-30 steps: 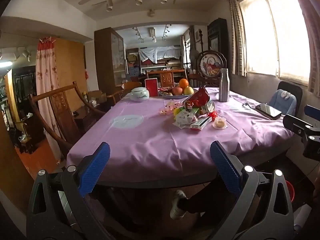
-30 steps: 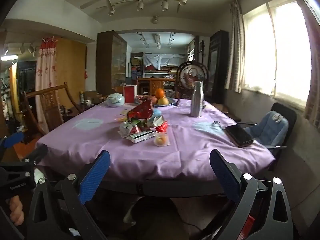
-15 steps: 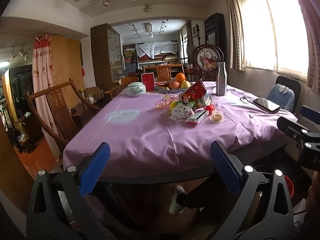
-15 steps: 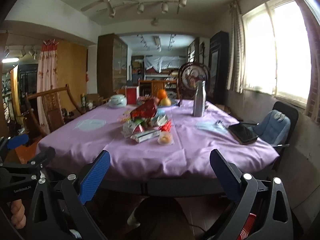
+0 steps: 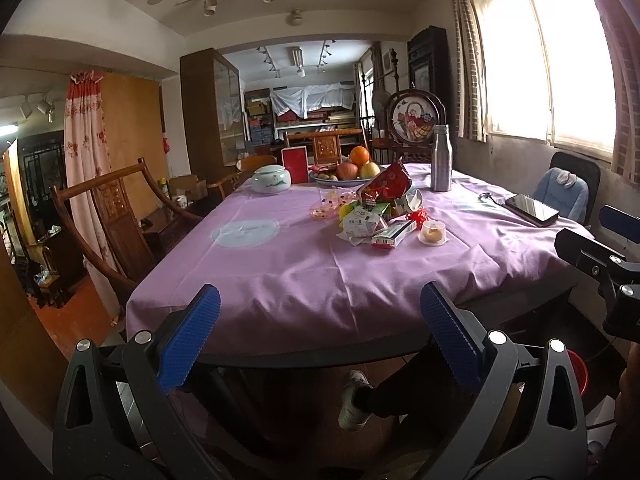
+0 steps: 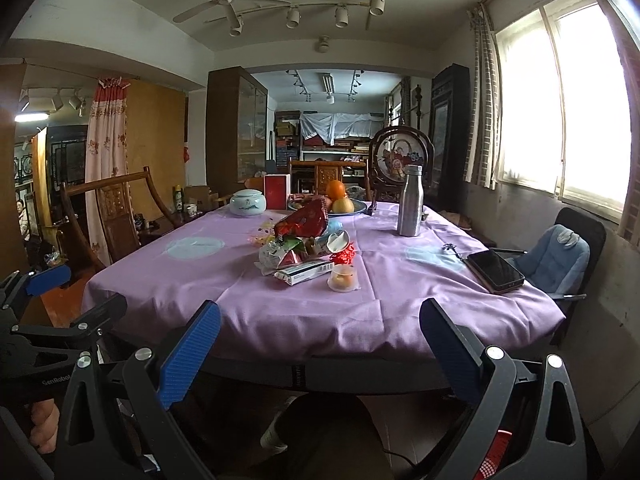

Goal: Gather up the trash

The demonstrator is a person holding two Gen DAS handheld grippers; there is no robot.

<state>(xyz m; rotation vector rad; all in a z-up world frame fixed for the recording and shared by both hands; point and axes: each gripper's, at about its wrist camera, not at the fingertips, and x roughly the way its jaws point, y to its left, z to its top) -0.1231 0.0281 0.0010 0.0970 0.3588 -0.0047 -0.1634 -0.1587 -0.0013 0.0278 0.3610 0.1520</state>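
Observation:
A heap of trash (image 5: pixel 372 212) (image 6: pixel 302 246) lies mid-table on the purple cloth: a red foil bag (image 5: pixel 386 186) (image 6: pixel 306 222), crumpled wrappers, a flat red-and-white box (image 5: pixel 394 234) (image 6: pixel 306 271) and a small plastic cup (image 5: pixel 432 232) (image 6: pixel 343 278). My left gripper (image 5: pixel 318 330) hangs open before the table's near edge, well short of the heap, with nothing between its fingers. Just as empty, my right gripper (image 6: pixel 318 338) is open at the near edge. Each one shows at the side of the other's view.
On the table (image 5: pixel 280 280) stand a steel bottle (image 6: pixel 411 202), a fruit bowl (image 5: pixel 352 172), a white lidded jar (image 5: pixel 271 179), a red box (image 6: pixel 277 192) and a dark tablet (image 6: pixel 495 270). A wooden chair (image 5: pixel 108 216) is left, a padded chair (image 6: pixel 560 258) right. A person's leg and shoe (image 5: pixel 354 400) show under the table.
Both views have shifted slightly and the table sits a little lower and nearer in frame. Both grippers stay open and empty.

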